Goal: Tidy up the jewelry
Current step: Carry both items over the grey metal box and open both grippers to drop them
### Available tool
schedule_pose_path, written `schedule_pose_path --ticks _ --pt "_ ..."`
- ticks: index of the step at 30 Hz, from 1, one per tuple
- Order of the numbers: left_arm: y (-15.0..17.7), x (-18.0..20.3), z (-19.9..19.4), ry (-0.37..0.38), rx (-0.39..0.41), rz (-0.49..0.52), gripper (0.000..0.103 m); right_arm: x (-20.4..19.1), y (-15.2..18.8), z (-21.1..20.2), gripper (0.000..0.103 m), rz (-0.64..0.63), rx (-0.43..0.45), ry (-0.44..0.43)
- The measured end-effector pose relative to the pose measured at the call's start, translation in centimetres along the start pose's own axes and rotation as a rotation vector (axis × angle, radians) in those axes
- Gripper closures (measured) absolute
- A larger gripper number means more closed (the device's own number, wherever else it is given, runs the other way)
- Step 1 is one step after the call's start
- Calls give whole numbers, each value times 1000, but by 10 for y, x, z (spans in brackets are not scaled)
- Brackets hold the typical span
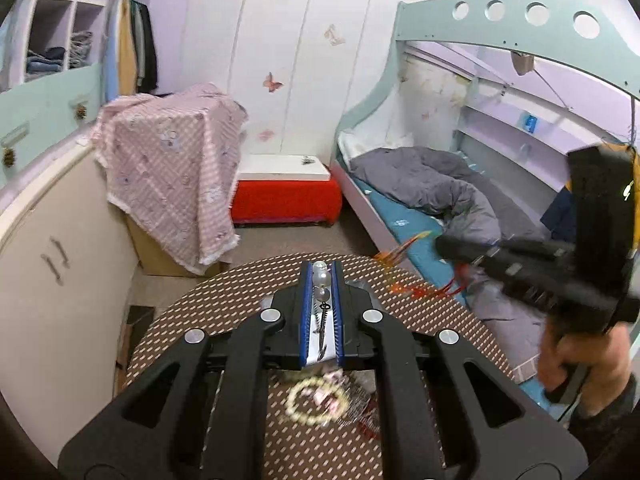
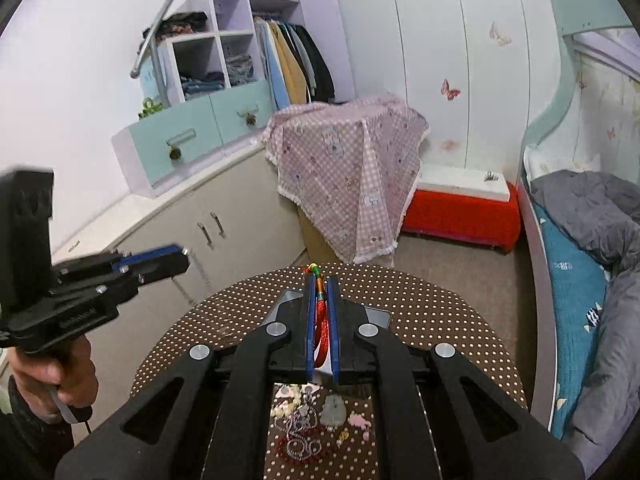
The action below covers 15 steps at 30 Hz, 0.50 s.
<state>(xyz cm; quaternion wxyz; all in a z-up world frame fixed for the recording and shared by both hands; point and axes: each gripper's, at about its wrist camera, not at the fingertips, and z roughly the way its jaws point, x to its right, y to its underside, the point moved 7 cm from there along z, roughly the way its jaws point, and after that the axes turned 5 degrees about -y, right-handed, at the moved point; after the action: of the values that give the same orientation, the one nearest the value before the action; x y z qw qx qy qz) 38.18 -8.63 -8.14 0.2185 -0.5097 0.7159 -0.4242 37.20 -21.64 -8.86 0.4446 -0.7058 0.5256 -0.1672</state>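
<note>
We saw the left gripper (image 1: 322, 270) clenched on a pearl ornament (image 1: 322, 280), its blue pads nearly together; two pearls sat between the tips and a thin dark chain with a small charm hung back along the gap. The right gripper (image 2: 321, 286) was likewise clenched, grasping a red cord bracelet (image 2: 320, 320) whose multicoloured knot stood just past the tips; the red loop curved down between the pads. Both tools were raised above the round table (image 1: 240, 292) with its brown dotted cloth; in the left wrist view the right gripper (image 1: 440, 246) appeared at the right, blurred, trailing what we took to be the red cord. The remaining jewelry (image 2: 308, 424) lay in a loose heap on the near part of the table, partly hidden behind the gripper frames: a beaded ring, pale pink pieces, a sparkling piece and a red strand. The far half of the table top lay bare up to its curved edge; beyond that edge we saw carpet, a cabinet (image 2: 224, 216) close at the left, a bed (image 1: 420, 216) close at the right, and a draped box (image 2: 348, 184) ahead.
</note>
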Motion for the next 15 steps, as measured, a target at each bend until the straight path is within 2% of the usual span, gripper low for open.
schedule_pose_path --ticks 3,4,5,6,8,9,10,13,15 --pt "-3 -1 25 -23 -49 -12 92 9 6 22 99 33 -43 -7" --pt "-1 -5 38 -49 -80 -21 73 13 8 29 97 45 -56 -3" --pt "1 -9 45 -84 -95 -25 19 15 10 33 95 54 -64 0" --pt "3 -14 50 -122 -89 -37 4 19 12 38 93 70 -80 6" --pt "6 -21 50 -124 -70 -62 6 28 15 41 68 105 -85 26" --pt "9 -24 51 -130 -81 -69 6 31 15 38 34 118 -74 41" --pt "11 -29 50 -151 -90 -82 6 34 15 32 19 126 -44 59" --pt "13 -37 37 -183 -70 -90 6 39 15 18 8 150 -8 79" --pt "15 -40 25 -213 -55 -101 6 41 17 11 8 160 6 93"
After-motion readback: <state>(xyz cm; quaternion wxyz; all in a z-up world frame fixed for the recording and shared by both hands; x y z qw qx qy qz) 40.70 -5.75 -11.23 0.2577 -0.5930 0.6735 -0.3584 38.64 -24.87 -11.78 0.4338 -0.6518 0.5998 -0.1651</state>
